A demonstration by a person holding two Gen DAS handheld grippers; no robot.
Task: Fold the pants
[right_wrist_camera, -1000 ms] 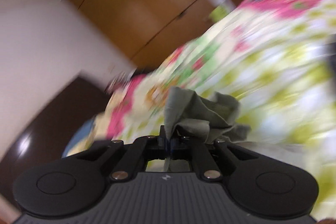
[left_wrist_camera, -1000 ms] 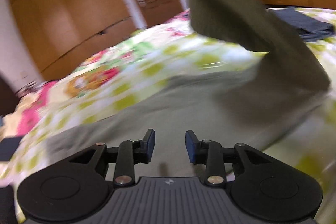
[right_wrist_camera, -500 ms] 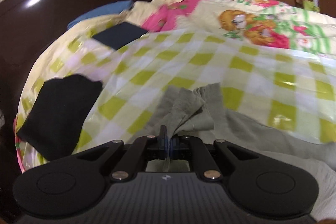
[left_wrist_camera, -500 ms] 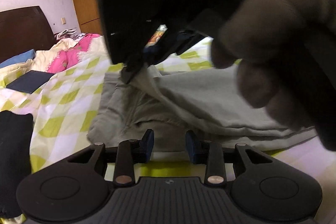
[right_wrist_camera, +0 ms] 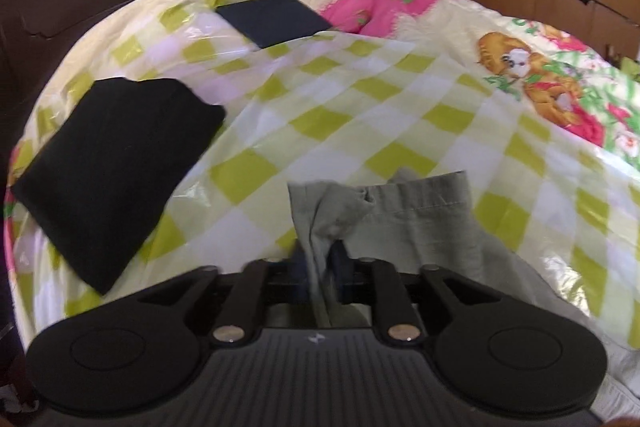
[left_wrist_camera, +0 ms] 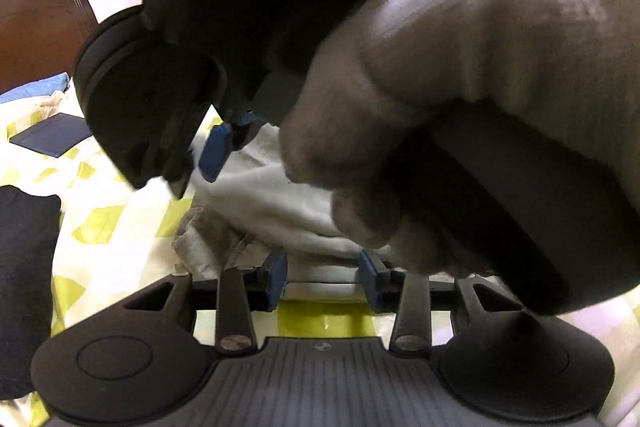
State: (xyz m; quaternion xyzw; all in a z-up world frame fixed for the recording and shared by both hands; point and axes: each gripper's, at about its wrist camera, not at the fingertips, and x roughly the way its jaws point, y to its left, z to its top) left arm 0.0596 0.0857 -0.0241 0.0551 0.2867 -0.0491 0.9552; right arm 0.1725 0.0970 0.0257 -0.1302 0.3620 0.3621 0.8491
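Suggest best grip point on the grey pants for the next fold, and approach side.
Judgement: take the hemmed edge of the grey pants where it lies flat on the checked sheet, coming in low from the near side. The bunched corner sits between the right gripper's opening jaws, a poorer hold.

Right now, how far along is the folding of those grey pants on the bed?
Partway, it seems. The grey pants already lie doubled on the checked bedspread, layers stacked in the left view. In hand: the right tongs are opening, a pinch of cloth still between them; the left tongs stand open at the fold's edge. Probably left: another fold and smoothing. Two dark folded garments lie nearby.
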